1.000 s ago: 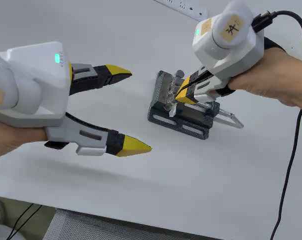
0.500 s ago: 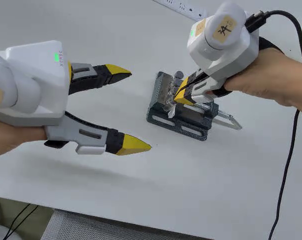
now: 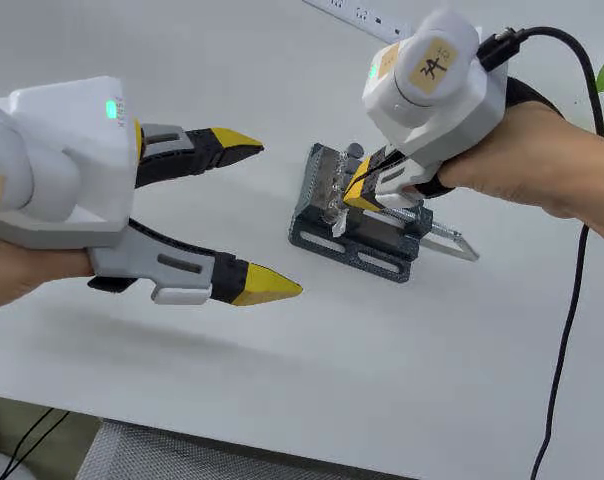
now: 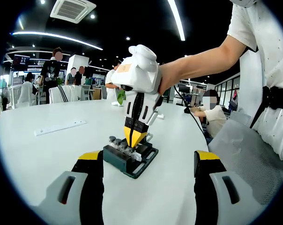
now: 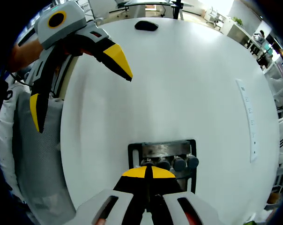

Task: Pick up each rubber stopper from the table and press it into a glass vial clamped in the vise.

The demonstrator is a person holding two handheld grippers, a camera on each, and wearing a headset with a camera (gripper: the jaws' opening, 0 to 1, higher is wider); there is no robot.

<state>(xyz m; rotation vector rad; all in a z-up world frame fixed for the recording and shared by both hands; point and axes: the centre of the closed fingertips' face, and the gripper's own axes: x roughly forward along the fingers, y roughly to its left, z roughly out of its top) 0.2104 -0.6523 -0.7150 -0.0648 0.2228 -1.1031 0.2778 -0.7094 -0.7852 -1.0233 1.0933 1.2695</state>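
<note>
— Yellow-tipped jaws on the right gripper (image 3: 354, 190)?
— Pressed together, tips down just over the row of stoppered vials (image 5: 179, 163) in the vise (image 3: 352, 250).
— And the left gripper (image 3: 280, 220)?
— Jaws spread wide, held above the white table (image 3: 312, 400), well apart from the vise

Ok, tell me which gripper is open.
The left gripper: its jaws are spread wide. The right gripper is shut, tips down at the vise.

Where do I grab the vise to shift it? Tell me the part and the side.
Probably the vise's dark base, pinched across its long edges from above at the screw handle end; the vials stand upright at the other end, with the right gripper over them.
</note>
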